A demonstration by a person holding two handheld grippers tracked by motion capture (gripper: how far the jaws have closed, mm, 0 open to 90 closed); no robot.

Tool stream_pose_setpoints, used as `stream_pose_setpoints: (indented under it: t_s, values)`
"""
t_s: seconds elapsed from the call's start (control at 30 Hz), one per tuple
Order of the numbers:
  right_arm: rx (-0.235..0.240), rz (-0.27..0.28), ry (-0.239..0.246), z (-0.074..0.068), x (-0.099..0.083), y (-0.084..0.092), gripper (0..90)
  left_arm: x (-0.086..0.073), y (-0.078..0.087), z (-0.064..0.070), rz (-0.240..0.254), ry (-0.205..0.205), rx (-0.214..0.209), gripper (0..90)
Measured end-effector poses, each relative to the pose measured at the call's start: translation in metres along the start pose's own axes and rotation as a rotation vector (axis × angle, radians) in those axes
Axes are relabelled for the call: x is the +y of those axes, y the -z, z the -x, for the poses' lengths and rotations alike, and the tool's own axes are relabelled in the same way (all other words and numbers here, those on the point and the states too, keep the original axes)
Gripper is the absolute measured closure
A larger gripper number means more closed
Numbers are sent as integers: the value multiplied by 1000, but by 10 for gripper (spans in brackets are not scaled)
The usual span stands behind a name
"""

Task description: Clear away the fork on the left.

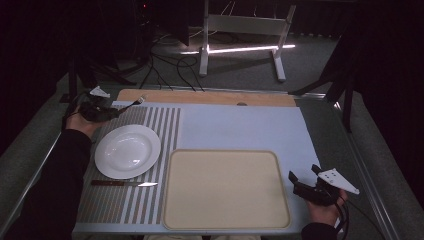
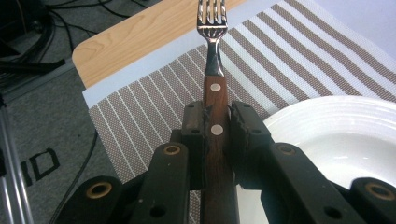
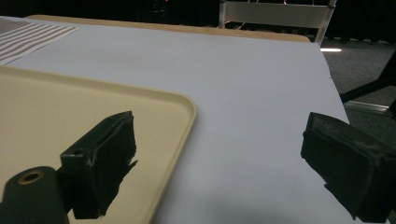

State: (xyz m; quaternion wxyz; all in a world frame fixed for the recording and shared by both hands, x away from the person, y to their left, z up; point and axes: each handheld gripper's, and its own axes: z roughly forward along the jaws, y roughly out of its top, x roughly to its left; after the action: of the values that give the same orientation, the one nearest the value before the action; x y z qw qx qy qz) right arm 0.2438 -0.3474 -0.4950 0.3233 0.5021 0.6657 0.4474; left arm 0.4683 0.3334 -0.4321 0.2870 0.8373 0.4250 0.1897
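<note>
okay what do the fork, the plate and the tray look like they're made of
Fork: shiny metal tines and neck, brown wood-look handle with two pale rivets. Plate: glossy white, probably ceramic, catching highlights. Tray: matte beige, likely plastic, with a rounded moulded rim.

High view: fixed overhead, person's side, looks forward and down across whole table (image 1: 240, 125) to floor beyond.

Left gripper view: rides close behind own jaws at table's far left corner, faces along fork (image 2: 213, 70) over striped placemat (image 2: 154, 98); white plate (image 2: 345, 135) at right. Placemat, plate shared with high view.

Right gripper view: low, near table's right front, faces far edge; cream tray (image 3: 70, 107) corner shared with high view.
</note>
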Motion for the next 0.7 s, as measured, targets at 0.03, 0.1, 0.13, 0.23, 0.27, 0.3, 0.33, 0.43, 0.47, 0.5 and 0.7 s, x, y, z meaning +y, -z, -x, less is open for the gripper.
stream_pose_setpoints:
  t_s: [0.03,0.1,0.13,0.23,0.27,0.3,0.33,0.43,0.47,0.5,0.7]
  values:
    - [0,0,0,0,0,0,99,0,1,2,4,1,-4,776]
    - [0,2,5,-1,1,0,99,0,4,5,10,6,4,775]
    - [3,5,4,-1,1,0,99,-2,8,8,19,17,-1,775]
    - [4,7,10,-1,2,-1,99,-4,11,14,26,20,2,775]
    - [4,7,10,-1,2,-1,99,-4,11,14,26,20,2,775]
    - [7,6,6,-2,3,-1,99,-5,13,20,27,21,13,775]
    - [7,6,6,-2,3,-1,99,-5,13,20,27,21,13,775]
    - [10,8,11,-3,3,-3,99,-5,13,28,19,19,14,775]
    - [12,10,13,-3,4,-3,99,-5,13,31,15,16,14,775]
    - [15,10,13,-3,4,-3,99,-5,14,35,16,12,18,775]
    - [15,11,23,-4,6,-6,99,-2,18,54,40,10,18,774]
